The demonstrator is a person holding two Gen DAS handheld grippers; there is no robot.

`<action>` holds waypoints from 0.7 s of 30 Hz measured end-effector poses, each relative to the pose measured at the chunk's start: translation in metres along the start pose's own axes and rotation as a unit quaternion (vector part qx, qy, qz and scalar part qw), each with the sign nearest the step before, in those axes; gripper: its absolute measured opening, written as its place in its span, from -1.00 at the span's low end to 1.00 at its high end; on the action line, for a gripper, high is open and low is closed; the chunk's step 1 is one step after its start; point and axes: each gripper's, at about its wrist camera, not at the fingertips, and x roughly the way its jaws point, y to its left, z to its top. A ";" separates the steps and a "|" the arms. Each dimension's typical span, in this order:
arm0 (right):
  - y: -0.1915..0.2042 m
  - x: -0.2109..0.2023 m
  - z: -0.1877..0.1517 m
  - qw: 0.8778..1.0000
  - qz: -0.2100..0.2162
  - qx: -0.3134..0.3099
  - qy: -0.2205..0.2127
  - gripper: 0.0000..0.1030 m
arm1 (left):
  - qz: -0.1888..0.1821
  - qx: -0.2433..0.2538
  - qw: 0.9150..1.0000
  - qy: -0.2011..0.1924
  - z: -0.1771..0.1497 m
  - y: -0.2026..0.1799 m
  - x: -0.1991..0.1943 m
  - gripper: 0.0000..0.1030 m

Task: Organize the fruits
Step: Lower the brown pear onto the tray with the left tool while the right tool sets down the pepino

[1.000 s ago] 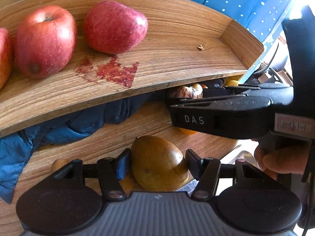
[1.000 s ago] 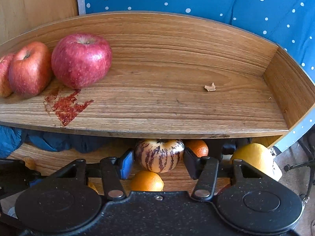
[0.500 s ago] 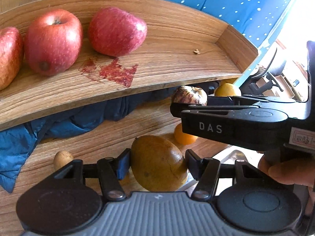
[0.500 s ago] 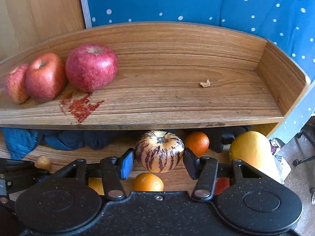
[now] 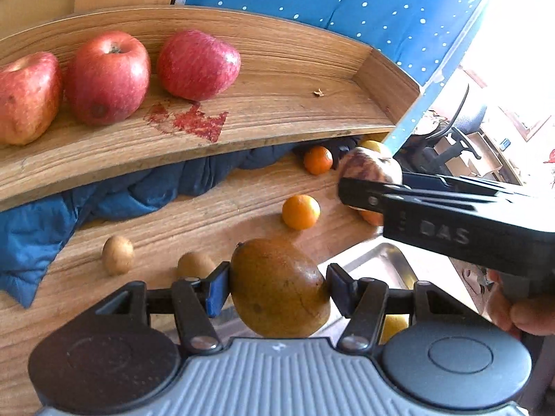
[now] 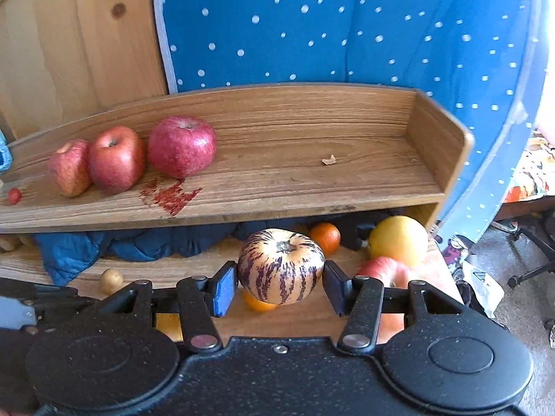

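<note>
My left gripper (image 5: 277, 286) is shut on a brown-green mango (image 5: 279, 286), held above the lower wooden table (image 5: 215, 215). A cream fruit with purple stripes (image 6: 281, 266) sits between the blue pads of my right gripper (image 6: 277, 286), which is shut on it; that fruit (image 5: 369, 170) also shows in the left wrist view, right of the mango. Three red apples (image 6: 182, 145) stand in a row at the left of the raised wooden shelf (image 6: 295, 187), whose right half is bare. Both grippers hang in front of and below the shelf.
Two oranges (image 5: 300, 212) and two small brown fruits (image 5: 118, 254) lie on the table. A large yellow fruit (image 6: 398, 241) and a red apple (image 6: 385, 270) lie at the right. Crumpled blue cloth (image 5: 114, 201) fills the space under the shelf. A red stain (image 6: 171, 197) marks the shelf. A metal tray (image 5: 378, 260) sits below my left gripper.
Both grippers have drawn back and up from the shelf with their fruits still held. More of the table and the dotted blue backdrop shows now.
</note>
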 end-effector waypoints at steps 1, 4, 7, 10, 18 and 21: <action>0.001 -0.005 -0.003 1.000 -0.001 0.001 -0.001 0.06 | -0.002 0.001 1.000 0.000 -0.002 0.000 -0.002 0.23; 0.007 -0.023 -0.016 1.000 -0.006 0.007 -0.004 0.06 | -0.006 0.009 1.000 0.002 -0.010 -0.001 -0.008 0.22; 0.013 -0.040 -0.030 1.000 -0.010 0.016 -0.008 0.06 | -0.010 0.018 1.000 0.008 -0.018 -0.003 -0.012 0.22; 0.019 -0.058 -0.044 1.000 -0.011 0.024 -0.010 0.06 | -0.018 0.025 0.999 0.016 -0.026 -0.006 -0.015 0.22; 0.022 -0.094 -0.077 0.999 -0.005 0.033 -0.014 0.06 | -0.019 0.033 0.998 0.039 -0.046 -0.012 -0.016 0.22; 0.018 -0.103 -0.089 0.999 -0.003 0.034 -0.011 0.07 | -0.012 0.030 0.999 0.043 -0.053 -0.014 -0.016 0.22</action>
